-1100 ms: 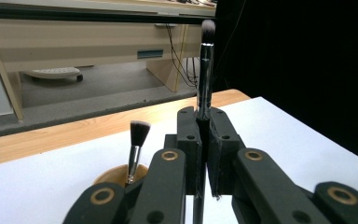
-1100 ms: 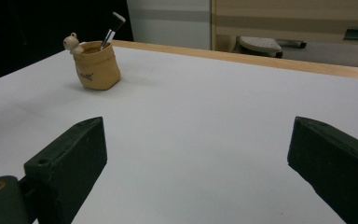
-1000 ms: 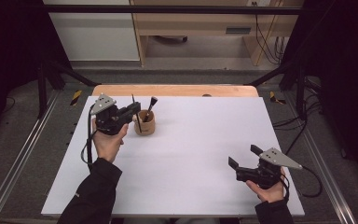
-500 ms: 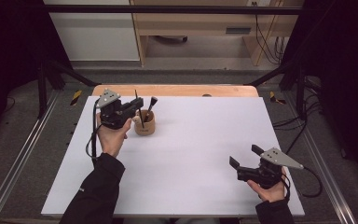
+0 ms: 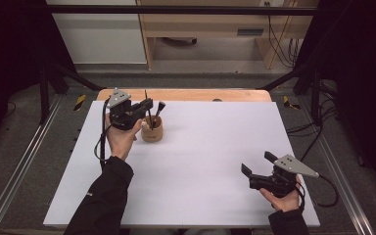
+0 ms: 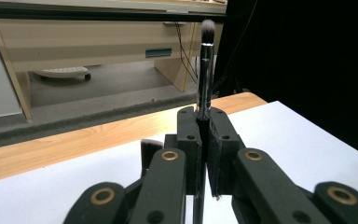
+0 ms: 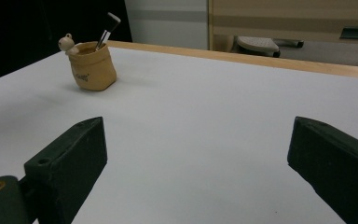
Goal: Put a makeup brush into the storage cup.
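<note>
Brush: your left gripper (image 6: pixel 204 154) pinches a thin dark brush (image 6: pixel 206 70) by its handle; the brush stands upright, bristle tip up, and the handle runs down past the jaws.
Left jaws: pressed together on that handle, nothing else between them.
Left gripper, place: in the high view your left gripper (image 5: pixel 144 105) sits at the far left of the table, just beside the cup (image 5: pixel 152 132) and slightly above its rim, jaws pointing right (whether it touches the cup you cannot tell from here).
Cup: a small tan pouch-shaped holder on the white mat (image 5: pixel 200 161), near the mat's far left corner; a little figure sits on its rim in the right gripper view, cup (image 7: pixel 92 67).
Second brush: a flat-headed brush (image 5: pixel 158 108) leans in the cup, head up and tilted to the right.
Right gripper: your right gripper (image 5: pixel 257 164) rests in your hand near the mat's near right edge, well apart from the cup.
Right jaws: spread wide, holding nothing; the right gripper view shows bare mat between them.
Table: a wooden strip (image 5: pixel 200 94) shows beyond the mat's far edge.
</note>
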A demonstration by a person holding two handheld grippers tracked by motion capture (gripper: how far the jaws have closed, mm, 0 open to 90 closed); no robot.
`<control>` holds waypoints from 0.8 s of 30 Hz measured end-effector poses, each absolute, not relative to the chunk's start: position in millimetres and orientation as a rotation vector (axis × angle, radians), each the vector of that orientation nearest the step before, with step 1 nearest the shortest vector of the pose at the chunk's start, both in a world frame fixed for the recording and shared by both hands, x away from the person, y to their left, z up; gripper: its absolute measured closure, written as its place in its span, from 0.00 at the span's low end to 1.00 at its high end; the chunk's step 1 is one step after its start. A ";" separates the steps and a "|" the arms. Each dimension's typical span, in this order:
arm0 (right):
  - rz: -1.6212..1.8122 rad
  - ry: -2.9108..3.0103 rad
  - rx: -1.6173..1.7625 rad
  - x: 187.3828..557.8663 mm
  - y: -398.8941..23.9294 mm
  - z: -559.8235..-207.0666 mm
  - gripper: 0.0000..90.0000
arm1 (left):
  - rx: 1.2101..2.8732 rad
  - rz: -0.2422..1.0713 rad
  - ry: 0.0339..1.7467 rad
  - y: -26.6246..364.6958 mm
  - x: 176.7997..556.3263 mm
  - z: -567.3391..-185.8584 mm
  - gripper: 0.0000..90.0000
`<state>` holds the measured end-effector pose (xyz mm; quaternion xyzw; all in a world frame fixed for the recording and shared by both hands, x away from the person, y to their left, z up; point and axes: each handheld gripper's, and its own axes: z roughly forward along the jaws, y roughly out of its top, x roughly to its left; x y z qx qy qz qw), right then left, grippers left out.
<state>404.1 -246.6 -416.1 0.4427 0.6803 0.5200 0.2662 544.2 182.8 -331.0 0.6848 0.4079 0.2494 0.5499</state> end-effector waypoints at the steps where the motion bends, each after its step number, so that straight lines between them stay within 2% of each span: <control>1: 1.403 1.840 1.193 404.3 -246.7 -416.4 0.06 | 1.622 0.592 0.966 182.4 545.4 -331.5 0.94; 24: 1.403 1.844 1.193 405.3 -246.1 -417.4 0.06 | 1.645 0.635 1.002 178.3 573.2 -343.5 0.94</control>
